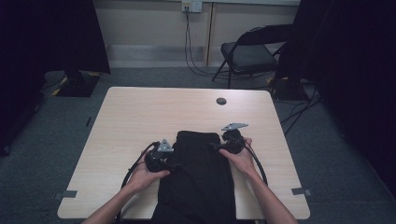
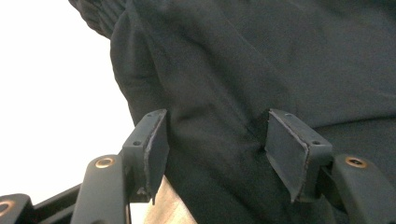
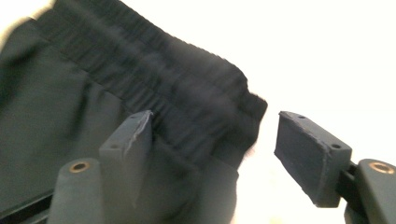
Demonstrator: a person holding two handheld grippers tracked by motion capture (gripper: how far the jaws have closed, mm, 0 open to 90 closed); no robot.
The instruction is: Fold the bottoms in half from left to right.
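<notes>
A black garment (image 1: 198, 172) with an elastic waistband (image 3: 177, 88) lies along the middle of the light wood table (image 1: 140, 116); its lower end hangs over the near edge. My left gripper (image 1: 173, 164) is at the garment's left edge. In the left gripper view, this left gripper (image 2: 215, 149) is open, with a bulge of black cloth (image 2: 219, 93) between the jaws. My right gripper (image 1: 215, 146) is at the garment's upper right corner. In the right gripper view, the right gripper (image 3: 212, 149) is open and straddles the waistband corner, one jaw over cloth, the other over bare table.
A round cable hole (image 1: 221, 101) sits near the table's far edge. Tape marks (image 1: 69, 193) lie at the near corners. A folding chair (image 1: 250, 56) and loose cables (image 1: 189, 51) are beyond the table. Dark curtains (image 1: 51, 32) hang on both sides.
</notes>
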